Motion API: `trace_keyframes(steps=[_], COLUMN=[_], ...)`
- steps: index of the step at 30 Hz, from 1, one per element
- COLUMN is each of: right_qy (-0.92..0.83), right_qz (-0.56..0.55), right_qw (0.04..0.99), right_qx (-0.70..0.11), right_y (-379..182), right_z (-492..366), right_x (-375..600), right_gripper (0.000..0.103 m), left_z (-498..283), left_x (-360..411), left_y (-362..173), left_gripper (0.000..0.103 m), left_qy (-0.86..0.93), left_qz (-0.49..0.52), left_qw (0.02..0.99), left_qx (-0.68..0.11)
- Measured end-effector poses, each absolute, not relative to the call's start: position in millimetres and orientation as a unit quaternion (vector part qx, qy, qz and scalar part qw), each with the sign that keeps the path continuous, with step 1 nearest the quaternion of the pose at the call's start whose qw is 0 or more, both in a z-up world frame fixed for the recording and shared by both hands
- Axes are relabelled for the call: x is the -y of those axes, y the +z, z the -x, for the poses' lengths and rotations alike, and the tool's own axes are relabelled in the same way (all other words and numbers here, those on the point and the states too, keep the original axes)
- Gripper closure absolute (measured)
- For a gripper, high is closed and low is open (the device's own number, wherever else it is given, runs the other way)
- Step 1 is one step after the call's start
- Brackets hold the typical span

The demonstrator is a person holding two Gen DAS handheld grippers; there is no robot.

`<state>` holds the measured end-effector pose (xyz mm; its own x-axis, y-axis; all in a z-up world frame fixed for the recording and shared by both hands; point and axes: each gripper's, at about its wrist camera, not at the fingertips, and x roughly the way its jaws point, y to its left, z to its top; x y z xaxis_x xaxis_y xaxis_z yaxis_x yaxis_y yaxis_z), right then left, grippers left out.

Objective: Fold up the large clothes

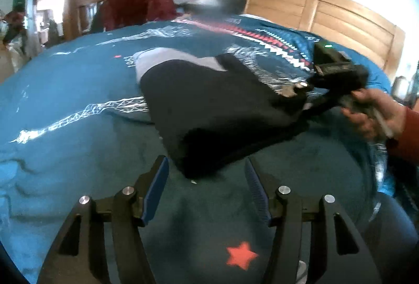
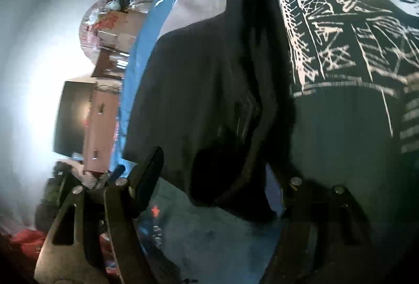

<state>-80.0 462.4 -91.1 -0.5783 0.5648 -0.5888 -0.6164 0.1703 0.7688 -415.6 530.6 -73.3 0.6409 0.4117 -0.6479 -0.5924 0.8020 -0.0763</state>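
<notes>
Your dark garment [image 1: 217, 111] lies folded into a thick, rumpled bundle on the teal bedspread [image 1: 78, 90], a pale lining showing at its far edge. Your left gripper [image 1: 207, 174] has its fingers spread just short of the bundle, pinching nothing; your right gripper [image 2: 212, 174] also has its fingers spread, either side of the garment's near corner.

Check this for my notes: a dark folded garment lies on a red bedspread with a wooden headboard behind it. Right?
Nearly. The bedspread is teal blue with white line prints; red shows only in small marks such as a star. The left wrist view shows this. The dark folded garment does lie on it, with the wooden headboard behind.
</notes>
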Motion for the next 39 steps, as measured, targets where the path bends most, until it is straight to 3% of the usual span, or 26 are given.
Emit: trace_keyframes(steps=[1, 3, 6, 12, 15, 21, 23, 26, 28, 29, 33, 36, 37, 39], right_qy=[0.643, 0.642, 0.63, 0.609, 0.611, 0.611, 0.61, 0.606, 0.606, 0.608, 0.615, 0.616, 0.616, 0.617], right_qz=[0.015, -0.007, -0.034, -0.05, -0.049, -0.046, -0.052, -0.065, -0.068, -0.072, -0.081, -0.086, -0.087, -0.088], right_qw=[0.464, 0.462, 0.461, 0.48, 0.477, 0.478, 0.482, 0.483, 0.483, 0.48, 0.475, 0.479, 0.48, 0.483], right_qx=[-0.608, -0.612, -0.624, -0.629, -0.631, -0.63, -0.626, -0.628, -0.629, -0.628, -0.624, -0.62, -0.619, -0.615], right_y=[-90.9, -93.8, -111.6, -129.6, -128.5, -126.1, -124.0, -129.5, -134.1, -135.1, -141.3, -140.4, -140.0, -139.5], right_z=[83.1, 90.2, 82.5, 57.3, 55.0, 53.7, 55.8, 54.5, 55.0, 53.7, 48.9, 48.2, 48.7, 49.1], right_x=[-460.3, -456.2, -444.1, -435.3, -442.9, -437.3, -432.3, -425.9, -425.7, -425.4, -418.2, -413.5, -411.9, -409.9], right_gripper=[0.062, 0.093, 0.099, 0.103, 0.102, 0.102, 0.101, 0.101, 0.102, 0.102, 0.103, 0.103, 0.103, 0.103], left_z=[409.6, 395.2, 385.5, 383.9, 391.1, 410.8, 390.6, 357.5, 364.2, 372.1, 381.9, 350.8, 329.6, 322.8], left_x=[-536.4, -549.7, -570.3, -570.4, -559.2, -573.2, -592.9, -617.9, -630.1, -631.8, -658.0, -693.2, -712.5, -734.8], left_y=[-77.9, -87.0, -101.4, -128.7, -109.6, -52.2, -69.6, -139.6, -130.1, -113.8, -78.7, -95.8, -124.7, -141.9], left_gripper=[0.041, 0.041, 0.046, 0.043, 0.062, 0.063, 0.056, 0.043, 0.044, 0.052, 0.053, 0.053, 0.039, 0.034], left_qy=[0.283, 0.284, 0.303, 0.302, 0.258, 0.243, 0.251, 0.237, 0.222, 0.228, 0.261, 0.275, 0.28, 0.26], left_qz=[0.143, 0.14, 0.104, -0.054, -0.037, 0.056, 0.07, 0.079, 0.118, 0.12, 0.141, 0.123, 0.123, 0.177], left_qw=[0.893, 0.892, 0.882, 0.838, 0.851, 0.908, 0.904, 0.864, 0.87, 0.88, 0.905, 0.898, 0.875, 0.869], left_qx=[-0.32, -0.322, -0.347, -0.45, -0.455, -0.337, -0.338, -0.437, -0.424, -0.398, -0.304, -0.321, -0.375, -0.383])
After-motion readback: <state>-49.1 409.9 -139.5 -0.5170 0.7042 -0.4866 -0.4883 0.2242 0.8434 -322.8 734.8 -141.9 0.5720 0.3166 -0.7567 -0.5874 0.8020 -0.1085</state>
